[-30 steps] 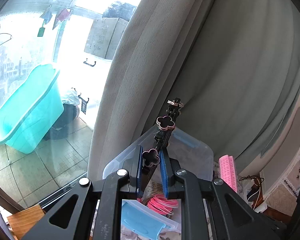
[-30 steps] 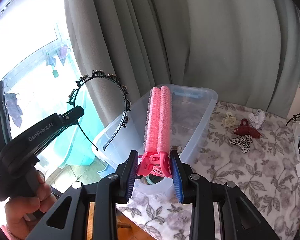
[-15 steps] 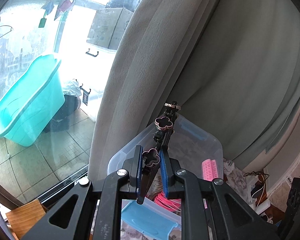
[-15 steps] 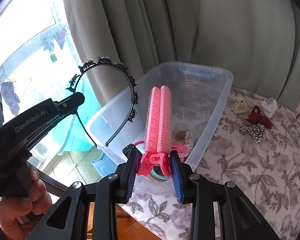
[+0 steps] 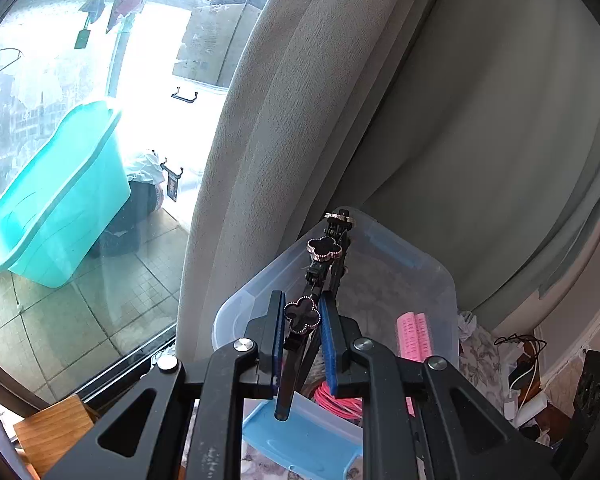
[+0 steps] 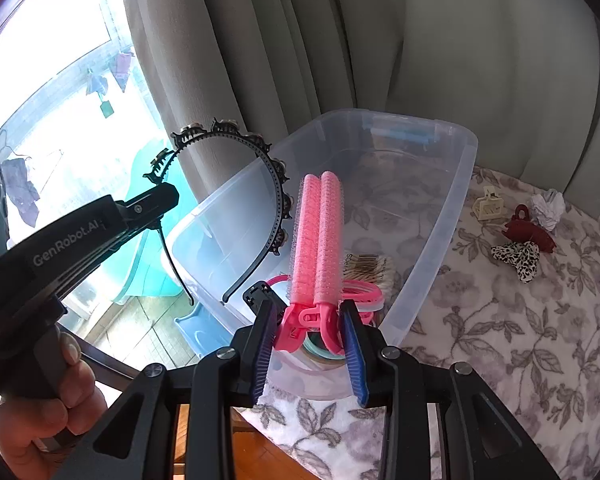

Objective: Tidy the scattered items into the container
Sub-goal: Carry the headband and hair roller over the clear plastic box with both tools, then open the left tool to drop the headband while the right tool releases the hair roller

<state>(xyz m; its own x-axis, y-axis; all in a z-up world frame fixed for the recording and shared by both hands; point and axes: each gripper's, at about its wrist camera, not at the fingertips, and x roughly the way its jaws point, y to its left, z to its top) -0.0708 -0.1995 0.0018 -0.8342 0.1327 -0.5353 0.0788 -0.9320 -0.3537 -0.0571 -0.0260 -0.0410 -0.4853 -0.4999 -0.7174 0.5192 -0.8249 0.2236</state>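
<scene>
My left gripper (image 5: 300, 344) is shut on a black headband (image 5: 318, 276) with clover ornaments, held above the clear plastic bin (image 5: 440, 276). In the right wrist view the same headband (image 6: 236, 148) arches over the bin's left rim (image 6: 466, 184), held by the left gripper (image 6: 156, 204). My right gripper (image 6: 310, 340) is shut on a pink hair-roller clip (image 6: 320, 240), over the bin's near end. Pink hair ties (image 6: 360, 288) and a bobby-pin card (image 6: 368, 266) lie inside the bin. The roller also shows in the left wrist view (image 5: 414, 336).
A floral tablecloth (image 6: 500, 340) covers the table. On it, right of the bin, lie a cream claw clip (image 6: 489, 208), a red claw clip (image 6: 526, 230), a leopard scrunchie (image 6: 518, 256) and a white scrunchie (image 6: 548, 208). Grey curtains (image 6: 340, 40) hang behind. A blue lid (image 5: 300, 436) lies below the bin.
Both grippers have moved toward the bin. The pink roller and the headband now sit lower and closer over its opening. Both stay shut on their items.
</scene>
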